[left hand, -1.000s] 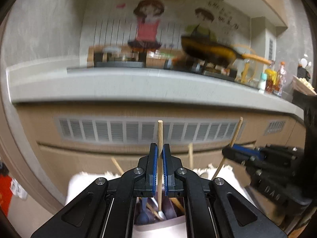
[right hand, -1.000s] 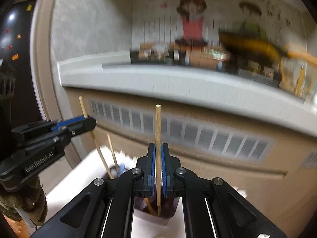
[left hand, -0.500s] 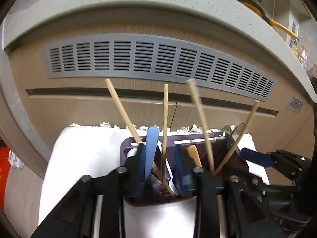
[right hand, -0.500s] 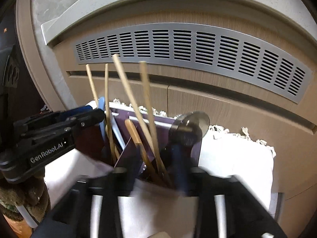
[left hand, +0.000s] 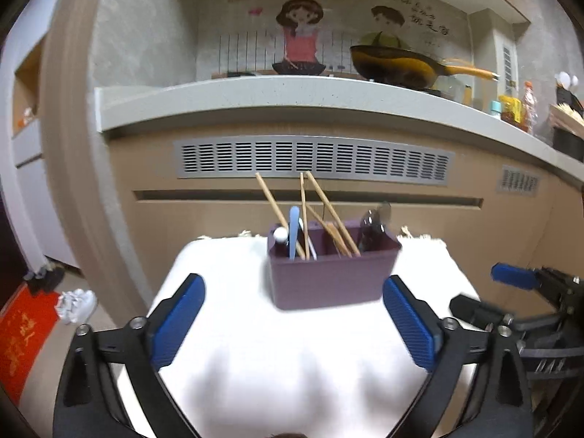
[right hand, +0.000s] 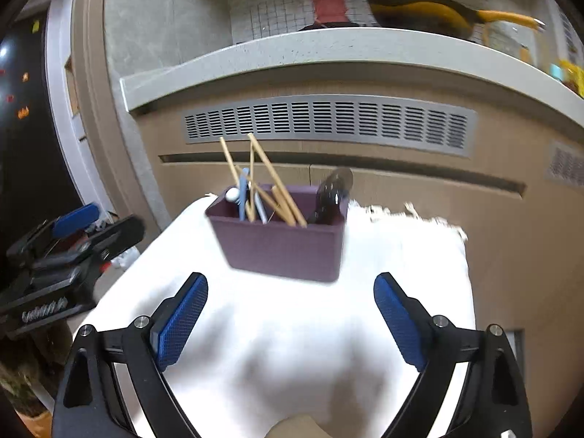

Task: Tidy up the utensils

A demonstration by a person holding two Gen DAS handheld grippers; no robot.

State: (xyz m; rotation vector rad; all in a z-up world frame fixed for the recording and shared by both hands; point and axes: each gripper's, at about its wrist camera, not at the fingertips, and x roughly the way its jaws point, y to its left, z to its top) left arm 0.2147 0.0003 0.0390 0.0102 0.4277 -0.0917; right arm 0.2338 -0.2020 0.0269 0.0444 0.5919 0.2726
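Nearest the lens in the left wrist view, the left tool (left hand: 294,323) has its blue pads (left hand: 177,323) spread wide and opening, with nothing between them but white cloth (left hand: 292,372). The right tool (right hand: 291,321) shows the same in its own view: jaws wide apart and opening, empty over the cloth-covered bench (right hand: 419,255). Each tool also shows at the edge of the other's view, the right one at about 3 o'clock from the left, the left one at about 9 o'clock from the right. Farther out, at 12 o'clock from both, stands the purple utensil caddy (left hand: 332,277), upright on the cloth toward the bench's far edge, its long side lying across the line of both tools. Wooden chopsticks (left hand: 330,213) lean out of its left and middle compartments, tips fanned upward, beside a blue-handled utensil (left hand: 294,231); a dark utensil (left hand: 372,224) stands in the right compartment. Neither tool looks clearly nearer the caddy; the left faces it square on, the right sees it slightly to 11 o'clock. No loose utensil shows on the cloth, so the sorting appears largely done. Beyond are a cabinet front with a grey vent grille (left hand: 314,158), then a counter with a yellow-handled pan (left hand: 398,65).
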